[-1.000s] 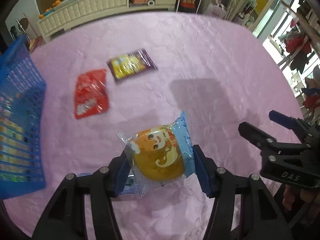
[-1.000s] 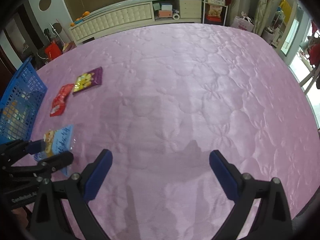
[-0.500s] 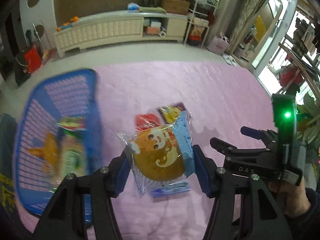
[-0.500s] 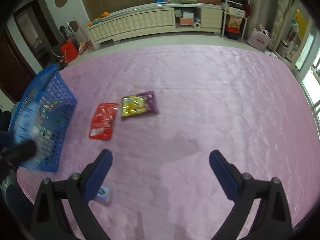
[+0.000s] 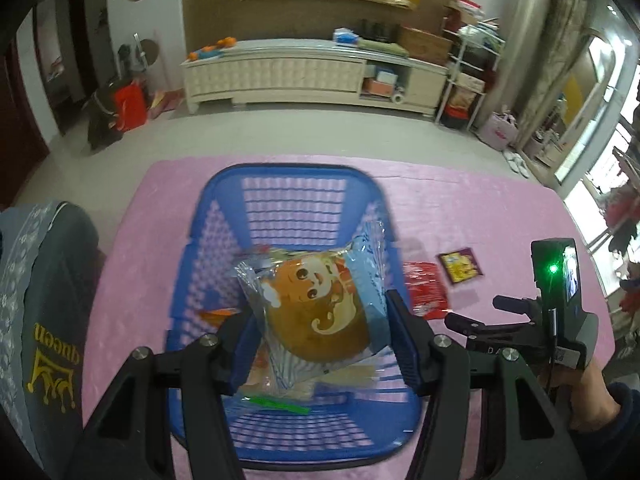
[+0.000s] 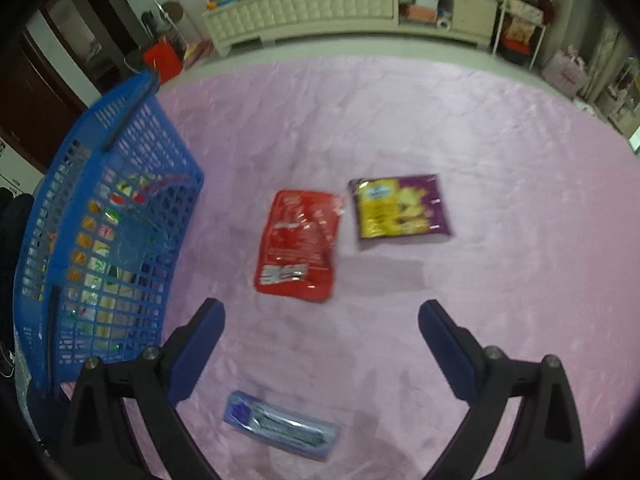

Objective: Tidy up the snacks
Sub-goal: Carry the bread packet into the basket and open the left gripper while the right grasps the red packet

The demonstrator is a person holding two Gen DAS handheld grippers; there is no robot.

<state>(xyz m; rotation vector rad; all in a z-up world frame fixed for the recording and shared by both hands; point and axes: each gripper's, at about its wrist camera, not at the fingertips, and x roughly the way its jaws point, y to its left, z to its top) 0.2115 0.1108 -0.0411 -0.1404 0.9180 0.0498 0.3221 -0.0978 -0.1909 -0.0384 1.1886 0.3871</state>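
My left gripper [image 5: 320,344] is shut on a clear-and-blue cake packet [image 5: 316,316] with a cartoon face, held above the inside of the blue plastic basket [image 5: 296,176]. Several snack packs lie in the basket under it. My right gripper [image 6: 320,344] is open and empty above the pink cloth, and also shows in the left wrist view [image 5: 500,320]. On the cloth lie a red packet [image 6: 298,244], a purple-and-yellow packet [image 6: 402,210] and a small blue wrapped bar [image 6: 280,426]. The basket [image 6: 72,208] stands left of them.
The pink quilted cloth [image 6: 500,160] covers the whole table. A dark jacket with gold lettering [image 5: 44,320] lies at the table's left edge beside the basket. A white cabinet [image 5: 296,76] stands across the floor beyond the table.
My left gripper has carried the cake packet left, from over the cloth to over the basket. My right gripper has moved left toward the red and purple packets, still open.
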